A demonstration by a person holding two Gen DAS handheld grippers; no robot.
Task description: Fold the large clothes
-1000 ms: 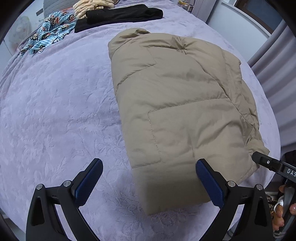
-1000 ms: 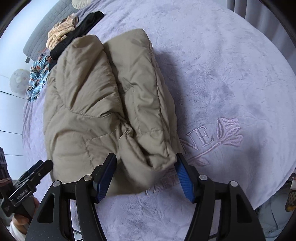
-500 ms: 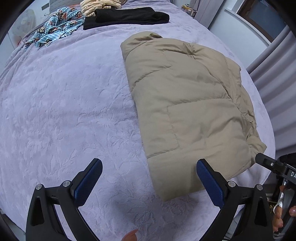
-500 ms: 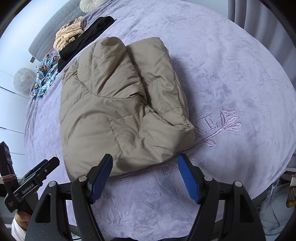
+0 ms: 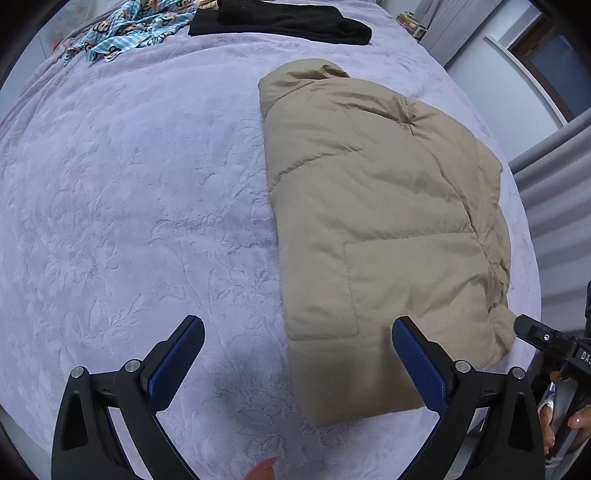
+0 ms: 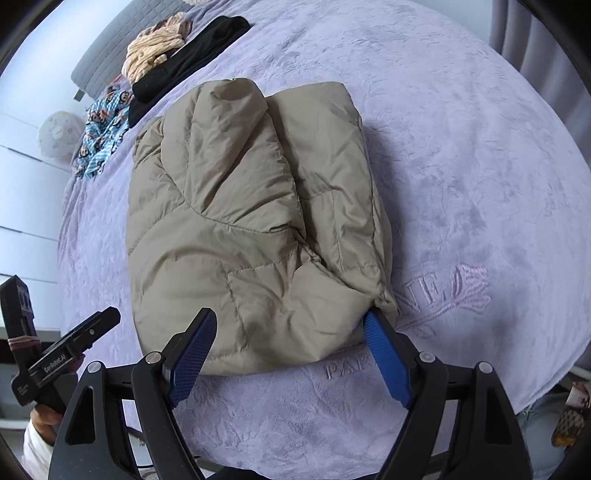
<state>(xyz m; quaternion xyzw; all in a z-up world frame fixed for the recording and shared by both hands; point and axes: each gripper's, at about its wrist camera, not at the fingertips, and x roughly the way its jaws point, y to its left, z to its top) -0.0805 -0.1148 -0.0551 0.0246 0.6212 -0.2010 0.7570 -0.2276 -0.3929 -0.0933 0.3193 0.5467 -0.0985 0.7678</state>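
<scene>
A beige puffer jacket (image 5: 376,229) lies folded into a long bundle on the lilac bedspread (image 5: 129,206); it also shows in the right wrist view (image 6: 251,229). My left gripper (image 5: 295,363) is open and empty, its right finger over the jacket's near hem, its left finger over bare bedspread. My right gripper (image 6: 290,356) is open and empty, with its fingers either side of the jacket's near edge. Each gripper shows at the edge of the other's view, the right one in the left wrist view (image 5: 546,339) and the left one in the right wrist view (image 6: 77,339).
At the far end of the bed lie a black garment (image 5: 280,18), a blue patterned cloth (image 5: 129,29) and a striped cream garment (image 6: 159,44). Grey curtains (image 5: 554,206) hang on the right. The bedspread (image 6: 480,184) carries embroidered lettering (image 6: 436,291) by the near edge.
The right gripper let the jacket's corner drop, pulled back, then came close to the edge again. The left gripper drew back and left, then returned over the hem. The jacket lies flatter.
</scene>
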